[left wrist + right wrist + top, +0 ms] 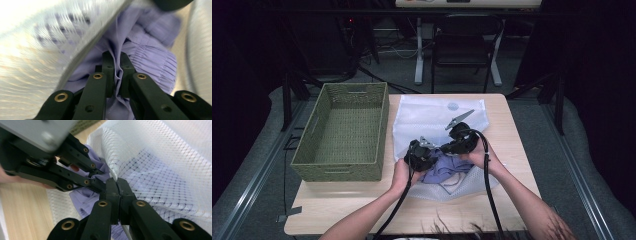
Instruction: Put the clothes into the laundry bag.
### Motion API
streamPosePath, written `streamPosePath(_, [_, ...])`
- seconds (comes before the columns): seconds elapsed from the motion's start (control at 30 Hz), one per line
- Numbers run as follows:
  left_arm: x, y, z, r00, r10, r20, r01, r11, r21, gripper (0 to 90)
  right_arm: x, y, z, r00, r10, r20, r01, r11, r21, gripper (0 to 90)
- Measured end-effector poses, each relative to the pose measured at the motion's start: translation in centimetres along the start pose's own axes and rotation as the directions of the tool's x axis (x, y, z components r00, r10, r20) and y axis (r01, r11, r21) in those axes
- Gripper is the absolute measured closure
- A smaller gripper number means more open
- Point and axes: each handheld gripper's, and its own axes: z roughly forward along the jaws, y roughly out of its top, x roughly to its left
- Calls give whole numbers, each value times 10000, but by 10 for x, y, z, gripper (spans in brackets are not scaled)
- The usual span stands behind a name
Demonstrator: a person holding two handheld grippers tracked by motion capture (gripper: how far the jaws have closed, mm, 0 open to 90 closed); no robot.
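Observation:
A white mesh laundry bag (432,117) lies on the wooden table, with a lilac garment (447,170) at its near opening. My left gripper (419,156) is shut on a fold of the lilac garment (147,57); the fabric is pinched between its fingertips (108,58). My right gripper (457,142) is shut on the edge of the mesh bag (160,160), holding it up over the garment (82,195). In the right gripper view the left gripper (98,178) sits just to the left of my own jaws, touching the cloth.
A green woven basket (344,132) stands on the left part of the table (362,205), beside the bag. Chairs and desk legs stand beyond the far edge. Bare wood lies along the table's near side.

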Motion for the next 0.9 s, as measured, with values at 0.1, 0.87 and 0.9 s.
streamPosePath(0.1, [2, -3, 1, 9999, 9, 121, -13, 9995, 326, 751, -1, -2, 4, 10000, 53, 7, -53, 9999, 113, 897])
streamPosePath(0.87, [-18, -18, -4, 9982, 552, 229, -567, 9959, 699, 594, -1, -6, 8, 9999, -33, -100, 36, 9995, 310, 897])
streamPosePath(0.9, [-17, -18, -2, 9983, 549, 215, -564, 9954, 774, 594, -1, -6, 8, 9999, -33, -100, 36, 9995, 310, 897])
